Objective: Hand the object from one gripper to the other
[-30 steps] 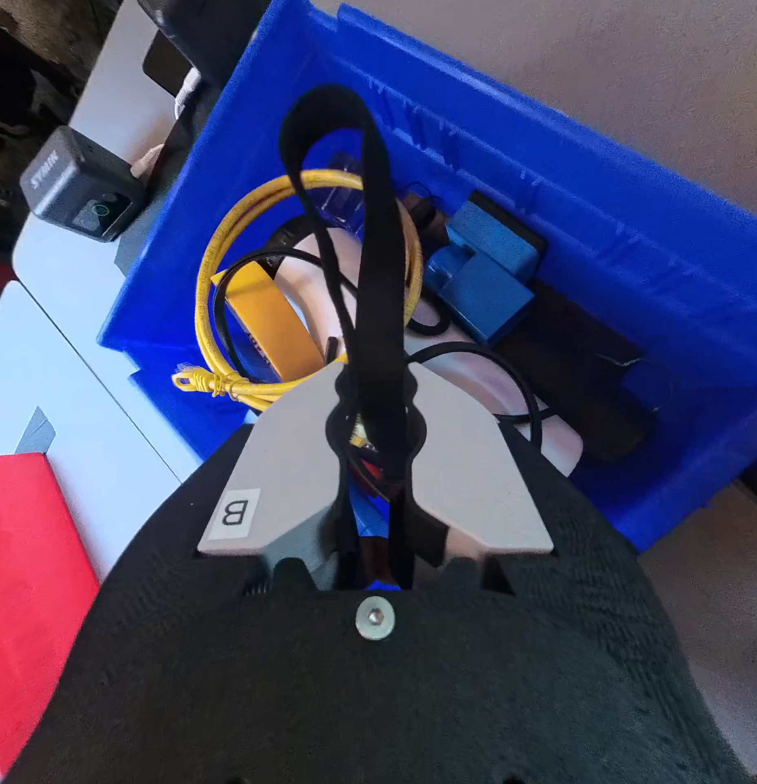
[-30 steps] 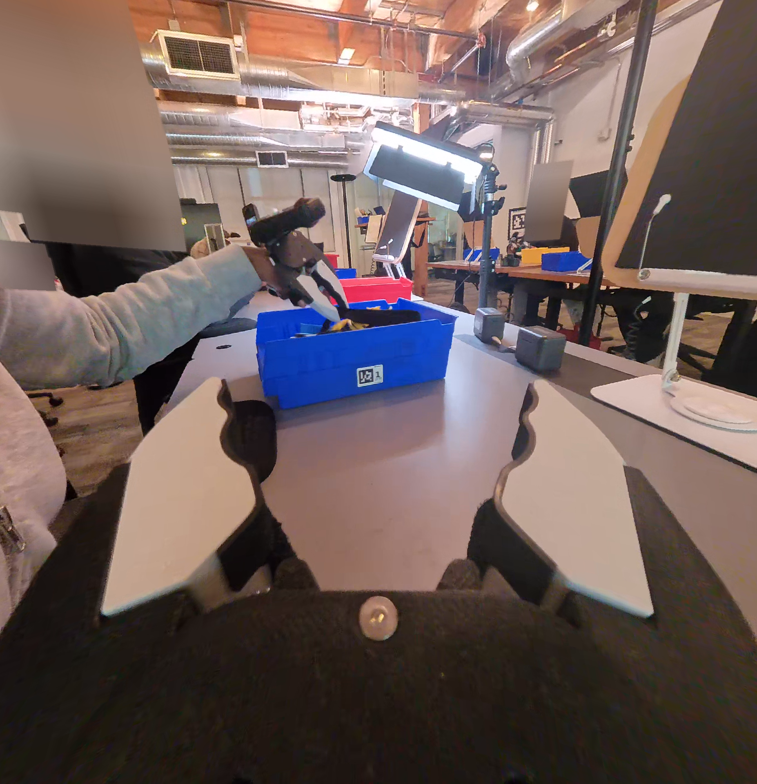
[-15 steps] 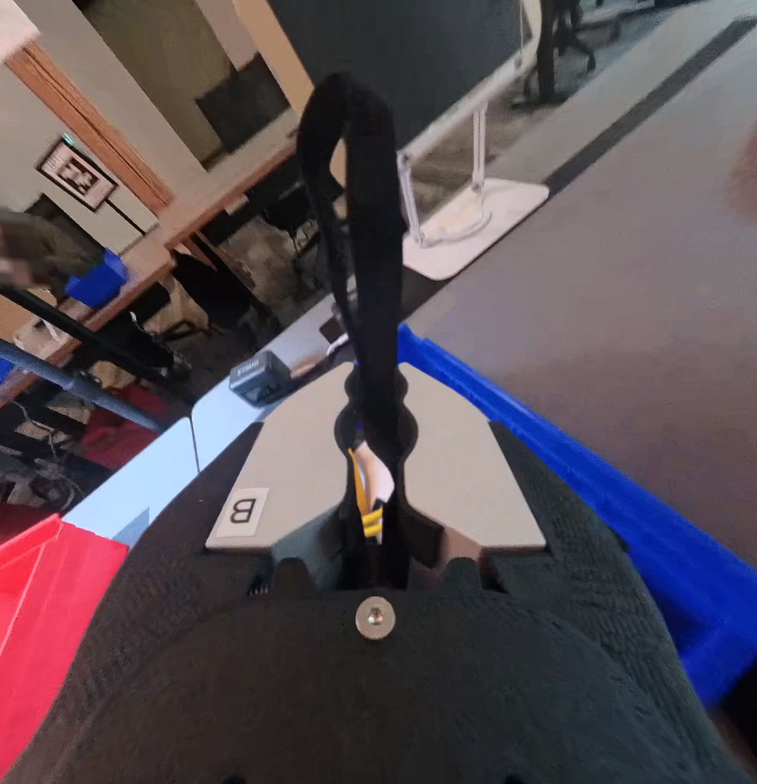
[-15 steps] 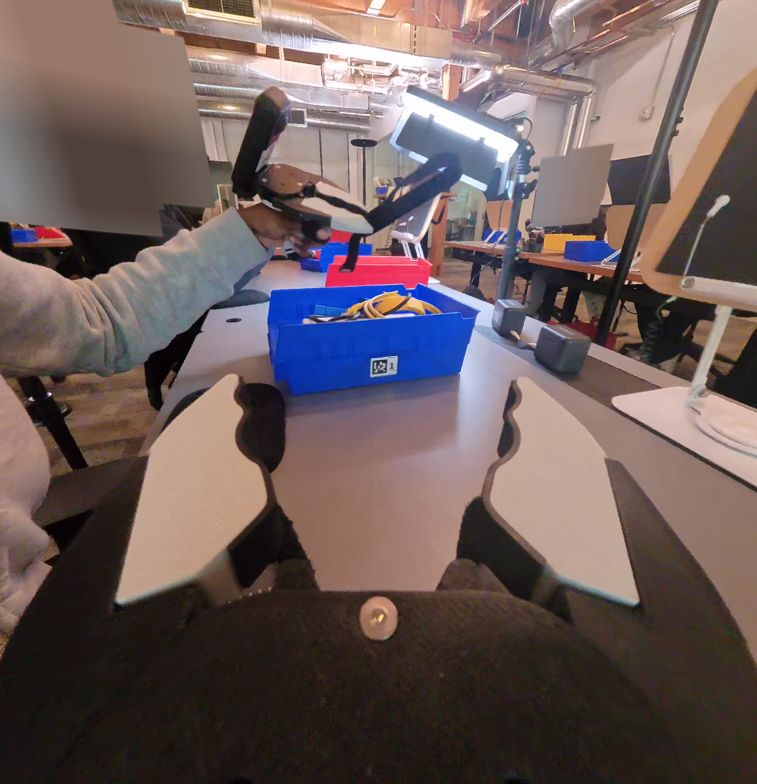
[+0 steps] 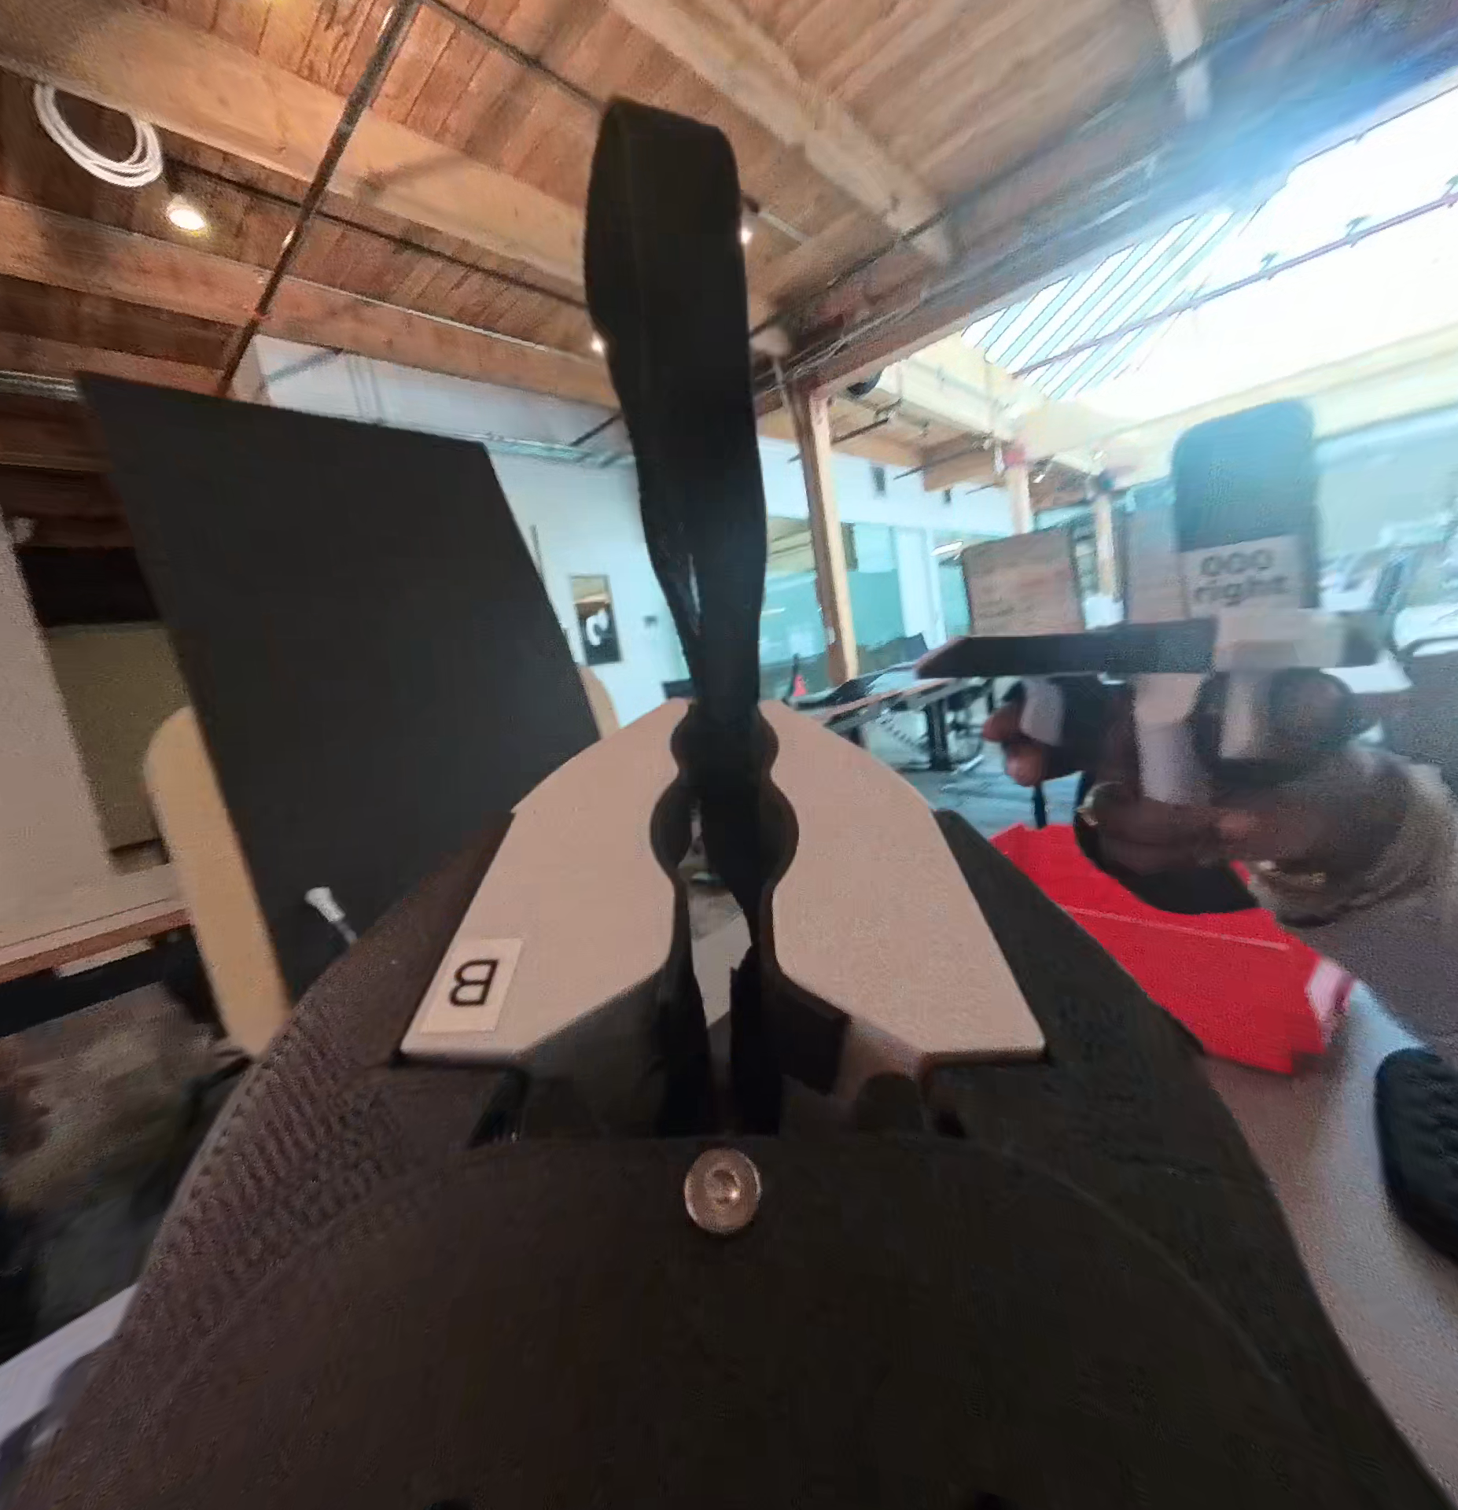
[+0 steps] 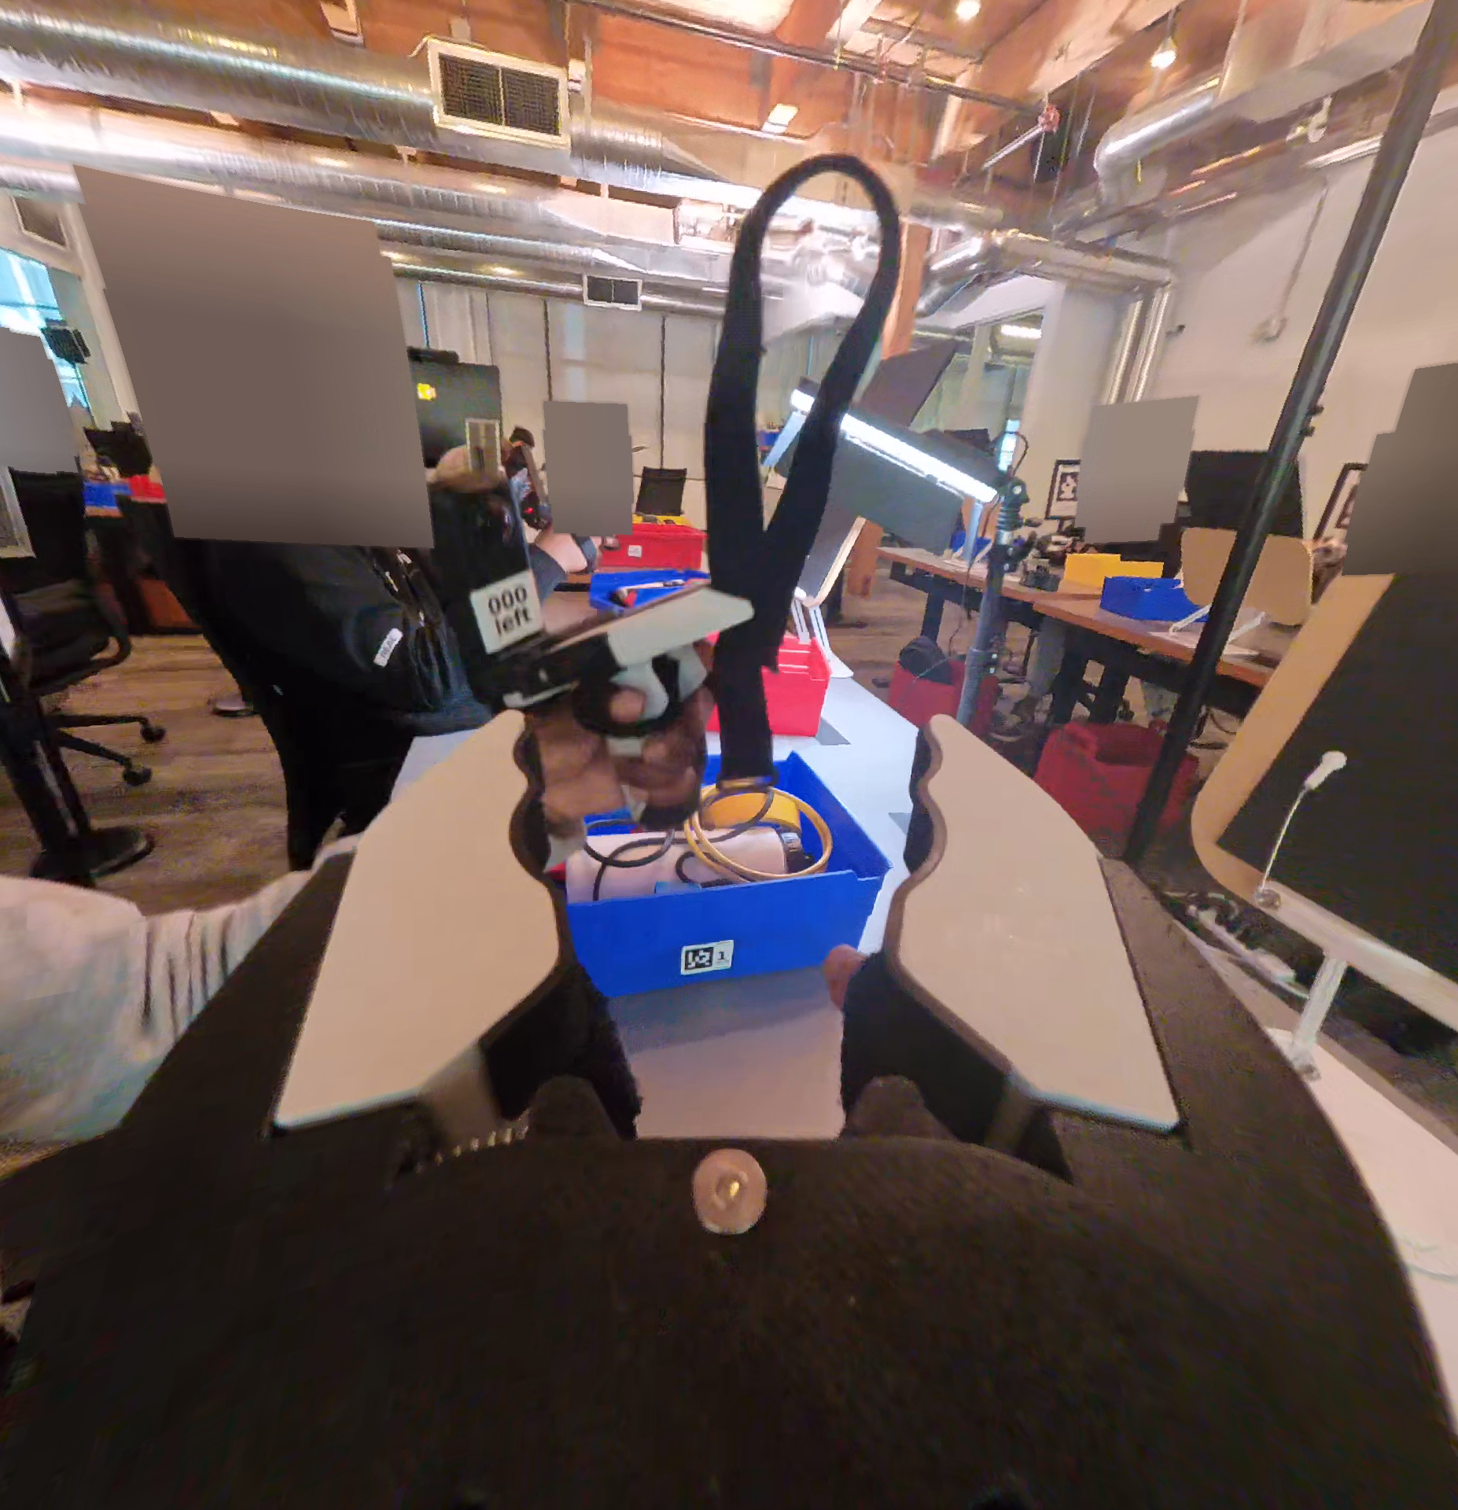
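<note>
A black fabric strap (image 5: 677, 327) stands up in a loop from my left gripper (image 5: 724, 719), which is shut on it. In the right wrist view the left gripper (image 6: 709, 609) holds the strap (image 6: 742, 490) in the air above the blue bin (image 6: 709, 931), with the strap's tail hanging down. My right gripper (image 6: 726, 727) is open and empty. The strap shows between its fingers (image 6: 432, 899) but farther off, and touches neither. The right gripper also shows at the right of the left wrist view (image 5: 995, 662), pointing left.
The blue bin holds a yellow cable coil (image 6: 758, 833), a black cord and a white item. A red bin (image 5: 1159, 980) stands on the grey table behind. A black board on a stand (image 6: 1363, 776) is at the right. A person's sleeve (image 6: 97, 980) is at the left. The grippers' ends are close to 11 cm from one another.
My left gripper has lifted the strap out of the blue bin and swung it up in front of the right gripper. The right gripper has risen toward it and stayed open.
</note>
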Motion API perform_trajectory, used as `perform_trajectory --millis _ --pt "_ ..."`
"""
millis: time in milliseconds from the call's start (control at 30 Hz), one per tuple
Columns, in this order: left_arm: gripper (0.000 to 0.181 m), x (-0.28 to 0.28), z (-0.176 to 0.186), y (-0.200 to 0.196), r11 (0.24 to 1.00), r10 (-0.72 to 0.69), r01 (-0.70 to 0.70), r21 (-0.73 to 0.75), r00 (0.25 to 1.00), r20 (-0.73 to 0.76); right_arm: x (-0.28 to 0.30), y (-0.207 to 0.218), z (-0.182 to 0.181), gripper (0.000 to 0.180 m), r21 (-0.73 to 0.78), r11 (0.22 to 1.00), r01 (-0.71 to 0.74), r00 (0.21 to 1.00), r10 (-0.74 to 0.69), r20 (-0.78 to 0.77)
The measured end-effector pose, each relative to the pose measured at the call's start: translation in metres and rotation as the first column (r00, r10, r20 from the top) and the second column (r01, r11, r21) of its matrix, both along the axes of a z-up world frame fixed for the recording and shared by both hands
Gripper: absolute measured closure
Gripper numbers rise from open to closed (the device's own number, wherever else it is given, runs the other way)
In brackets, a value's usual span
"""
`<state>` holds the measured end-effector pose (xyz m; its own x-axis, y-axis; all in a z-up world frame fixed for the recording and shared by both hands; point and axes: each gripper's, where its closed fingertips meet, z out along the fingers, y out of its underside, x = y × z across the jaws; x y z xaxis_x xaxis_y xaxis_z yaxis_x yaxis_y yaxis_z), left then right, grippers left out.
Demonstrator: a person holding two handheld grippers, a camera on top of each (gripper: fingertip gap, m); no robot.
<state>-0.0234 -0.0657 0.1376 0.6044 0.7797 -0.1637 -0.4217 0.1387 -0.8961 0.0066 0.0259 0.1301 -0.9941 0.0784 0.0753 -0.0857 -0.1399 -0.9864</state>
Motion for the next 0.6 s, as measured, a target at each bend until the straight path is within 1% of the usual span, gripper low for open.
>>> perform_trajectory --millis 67,100,200,267,367,500,567,600 --pt "0.170 -0.006 -0.010 0.021 0.991 -0.113 0.112 0.080 0.994 0.005 -0.013 0.000 0.009 0.097 -0.012 1.000 -0.018 0.998 0.018 0.057" --pt "0.170 -0.009 -0.020 0.031 0.979 -0.174 0.171 0.108 0.985 0.019 -0.019 0.000 0.008 0.099 -0.013 0.999 -0.040 0.996 0.041 0.076" --pt "0.170 -0.019 -0.059 0.055 0.940 -0.315 0.299 0.164 0.946 0.078 -0.042 -0.001 -0.019 0.105 0.025 0.996 -0.082 0.985 0.077 0.157" --pt "0.170 -0.025 -0.083 0.070 0.919 -0.380 0.360 0.160 0.918 0.117 -0.055 -0.003 -0.040 0.110 0.032 0.992 -0.120 0.967 0.109 0.232" --pt "0.170 -0.036 -0.107 0.081 0.913 -0.401 0.376 0.158 0.899 0.178 -0.061 -0.012 -0.055 0.110 0.007 0.979 -0.205 0.921 0.191 0.340" --pt "0.170 -0.042 -0.118 0.085 0.914 -0.400 0.372 0.162 0.892 0.211 -0.059 -0.027 -0.080 0.108 0.074 0.961 -0.267 0.902 0.222 0.371" --pt "0.170 -0.050 -0.123 0.081 0.944 -0.327 0.303 0.130 0.914 0.239 -0.060 -0.033 -0.088 0.109 0.090 0.956 -0.278 0.892 0.222 0.395" --pt "0.170 -0.057 -0.128 0.078 0.971 -0.239 0.226 0.078 0.937 0.256 -0.063 -0.036 -0.093 0.109 0.105 0.958 -0.266 0.891 0.203 0.405"
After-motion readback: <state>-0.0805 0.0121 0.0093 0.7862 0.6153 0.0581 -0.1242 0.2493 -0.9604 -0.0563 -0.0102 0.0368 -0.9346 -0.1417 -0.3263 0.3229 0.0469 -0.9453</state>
